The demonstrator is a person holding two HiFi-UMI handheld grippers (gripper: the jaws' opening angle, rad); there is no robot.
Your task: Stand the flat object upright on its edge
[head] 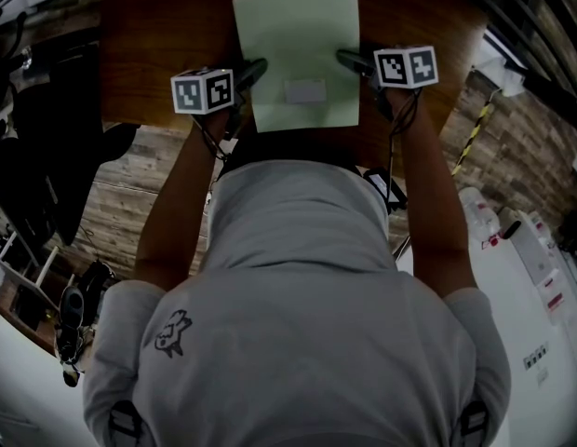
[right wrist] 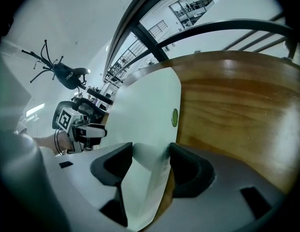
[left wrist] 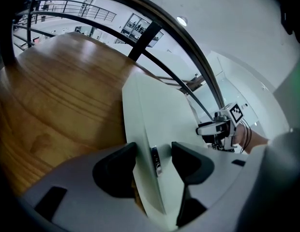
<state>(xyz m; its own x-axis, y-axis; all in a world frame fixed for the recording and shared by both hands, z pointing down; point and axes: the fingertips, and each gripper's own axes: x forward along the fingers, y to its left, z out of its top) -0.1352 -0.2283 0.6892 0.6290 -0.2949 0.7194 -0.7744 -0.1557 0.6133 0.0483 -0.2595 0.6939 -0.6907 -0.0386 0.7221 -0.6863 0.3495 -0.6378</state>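
Note:
A pale green flat board (head: 298,54) with a small grey label (head: 305,90) lies on the wooden table (head: 149,45). My left gripper (head: 251,71) is at its left edge and my right gripper (head: 349,60) at its right edge. In the left gripper view the board's edge (left wrist: 159,115) runs between the wide jaws of the left gripper (left wrist: 155,163); the right jaw stands clear of it. In the right gripper view the board (right wrist: 145,115), with a green dot (right wrist: 174,117), passes between the spread jaws of the right gripper (right wrist: 151,166). Both are open.
The table (left wrist: 58,95) extends left of the board and also right of it (right wrist: 237,105). A black chair (head: 37,156) stands at the left on the plank floor. White equipment (head: 530,277) is at the right. The person's grey-clad back fills the lower head view.

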